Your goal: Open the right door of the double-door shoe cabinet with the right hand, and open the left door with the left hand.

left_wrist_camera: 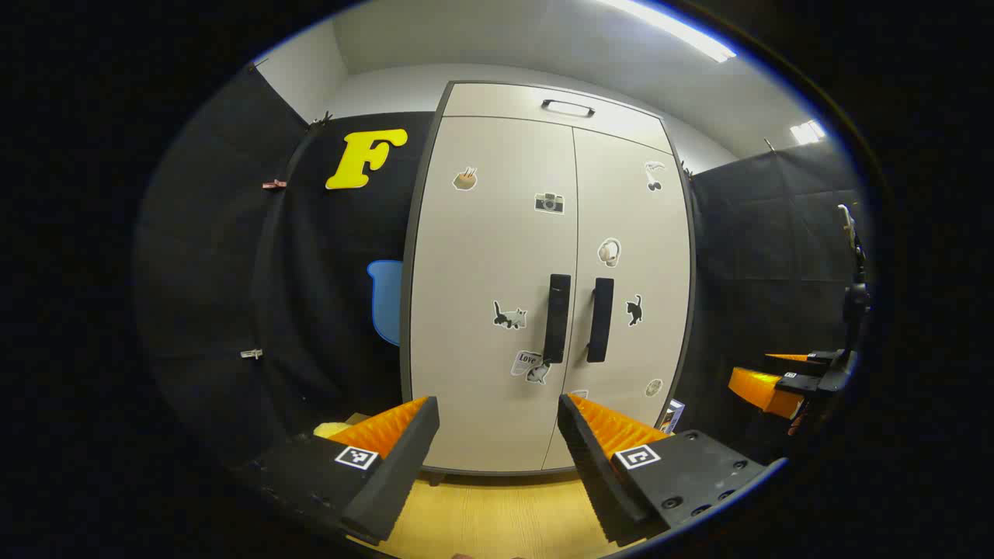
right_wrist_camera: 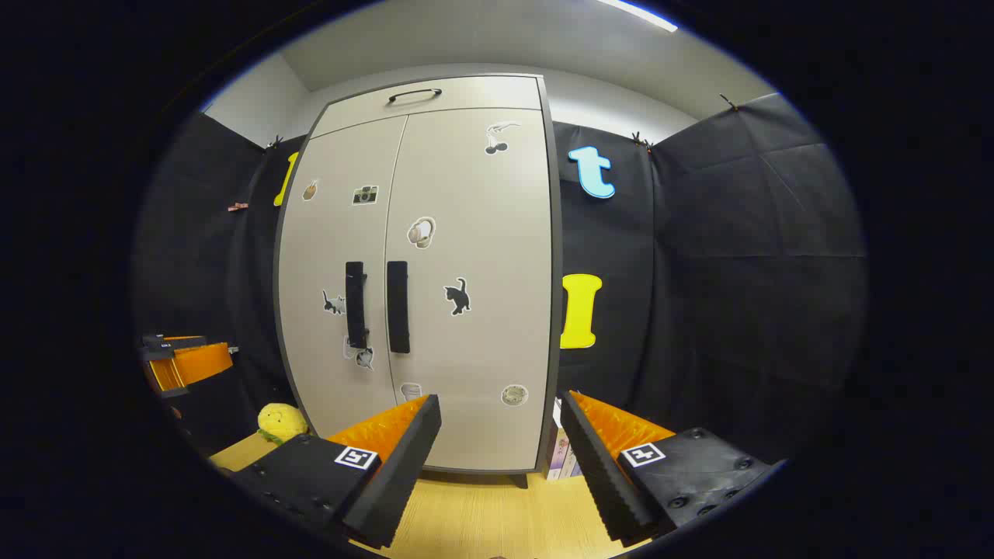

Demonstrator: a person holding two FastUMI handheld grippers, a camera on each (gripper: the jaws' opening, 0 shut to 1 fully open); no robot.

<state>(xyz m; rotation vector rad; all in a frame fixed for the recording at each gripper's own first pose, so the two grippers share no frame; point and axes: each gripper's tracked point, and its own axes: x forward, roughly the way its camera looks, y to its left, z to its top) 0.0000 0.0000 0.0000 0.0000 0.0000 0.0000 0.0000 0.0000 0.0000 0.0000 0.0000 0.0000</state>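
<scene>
The pale shoe cabinet (left_wrist_camera: 497, 256) (right_wrist_camera: 466, 233) stands ahead with both doors closed. Its left door carries a black vertical handle (left_wrist_camera: 557, 318) (right_wrist_camera: 356, 304); the right door's black handle (left_wrist_camera: 600, 320) (right_wrist_camera: 397, 307) is just beside it. My left gripper (left_wrist_camera: 497, 411) is open, some way short of the doors, fingers framing the lower left door. My right gripper (right_wrist_camera: 501, 410) is open too, aimed at the lower part of the right door. In the left gripper view the right gripper (left_wrist_camera: 784, 380) shows far right; in the right gripper view the left gripper (right_wrist_camera: 186, 361) sits far left.
Light wooden floor (left_wrist_camera: 497, 512) (right_wrist_camera: 497, 512) lies in front of the cabinet. A yellow plush toy (right_wrist_camera: 281, 421) rests on the floor left of the cabinet. Some boxes (right_wrist_camera: 563, 458) stand by its right foot. Black cloth walls close in both sides.
</scene>
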